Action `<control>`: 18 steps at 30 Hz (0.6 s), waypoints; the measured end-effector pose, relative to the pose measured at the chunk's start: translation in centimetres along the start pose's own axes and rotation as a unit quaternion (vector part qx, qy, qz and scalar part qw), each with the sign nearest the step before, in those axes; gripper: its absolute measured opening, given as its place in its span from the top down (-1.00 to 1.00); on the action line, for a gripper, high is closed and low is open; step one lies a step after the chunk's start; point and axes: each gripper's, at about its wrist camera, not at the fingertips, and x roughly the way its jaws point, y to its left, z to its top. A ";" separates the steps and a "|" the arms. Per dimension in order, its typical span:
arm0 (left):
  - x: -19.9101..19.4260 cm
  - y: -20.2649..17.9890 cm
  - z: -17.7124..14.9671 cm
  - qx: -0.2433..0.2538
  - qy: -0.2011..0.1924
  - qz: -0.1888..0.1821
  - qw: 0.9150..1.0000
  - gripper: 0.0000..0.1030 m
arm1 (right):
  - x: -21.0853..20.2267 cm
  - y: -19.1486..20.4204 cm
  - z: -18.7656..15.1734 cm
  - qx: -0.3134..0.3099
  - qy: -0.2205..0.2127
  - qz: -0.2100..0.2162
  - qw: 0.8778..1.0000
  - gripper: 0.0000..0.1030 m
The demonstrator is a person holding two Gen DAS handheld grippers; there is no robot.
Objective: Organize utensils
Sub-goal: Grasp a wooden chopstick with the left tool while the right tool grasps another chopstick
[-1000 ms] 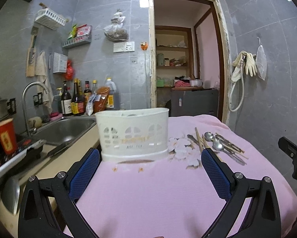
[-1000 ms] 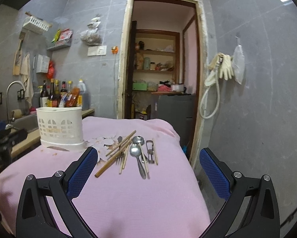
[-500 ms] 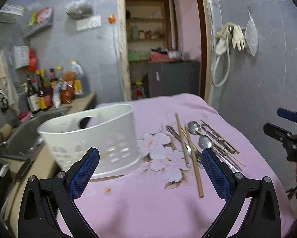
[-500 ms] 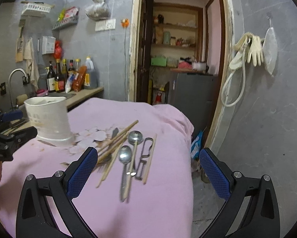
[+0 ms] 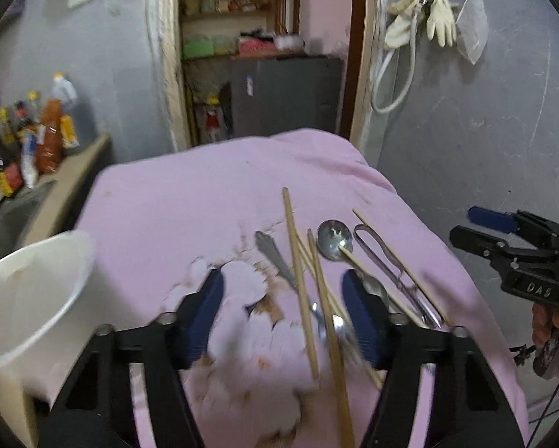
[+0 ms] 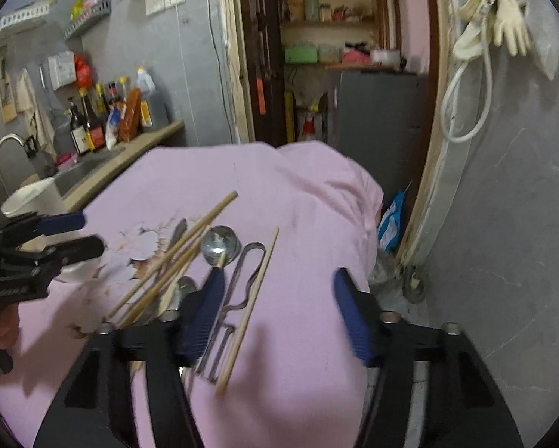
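Observation:
Utensils lie in a loose pile on the pink cloth (image 5: pixel 190 201): wooden chopsticks (image 5: pixel 298 261), a steel spoon (image 5: pixel 334 239), metal tongs (image 5: pixel 388 257) and a butter knife (image 5: pixel 274 254). My left gripper (image 5: pixel 283 298) hovers over the chopsticks with its jaws closing, and the pads touch nothing. My right gripper (image 6: pixel 279 298) hangs over the tongs (image 6: pixel 238 287) and a single chopstick (image 6: pixel 253 298), also closing and free of them. The white perforated holder (image 5: pixel 29 298) stands at the left. Each gripper shows in the other's view: right gripper (image 5: pixel 473 226), left gripper (image 6: pixel 89 233).
The cloth drops off at the right edge toward a grey wall (image 5: pixel 466 130) and an open doorway (image 6: pixel 335 74). A counter with a sink and bottles (image 6: pixel 100 123) runs along the left. A hand (image 5: pixel 552 324) grips the right tool's handle.
Both views have swung right and down onto the utensil pile. Both pairs of jaws have narrowed from wide open. The holder has slid to the left edge of the left wrist view.

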 end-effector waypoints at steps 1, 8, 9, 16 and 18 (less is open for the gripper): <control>1.1 0.3 0.6 -0.006 0.012 -0.006 1.000 0.12 | 0.8 -0.2 0.4 0.001 0.008 0.003 1.000 0.08; 7.8 2.1 3.6 -0.042 0.068 -0.031 0.996 0.49 | 6.4 -0.9 3.2 0.003 0.067 0.031 0.997 0.51; 8.4 2.3 3.9 -0.044 0.074 -0.033 0.996 0.52 | 7.1 -0.9 3.5 0.007 0.075 0.036 0.996 0.56; 12.1 3.8 4.9 -0.062 0.108 -0.048 0.991 0.69 | 10.2 -1.2 4.2 0.021 0.113 0.053 0.992 0.74; 12.5 4.0 5.1 -0.065 0.118 -0.053 0.990 0.70 | 10.8 -1.3 4.5 0.024 0.124 0.057 0.990 0.76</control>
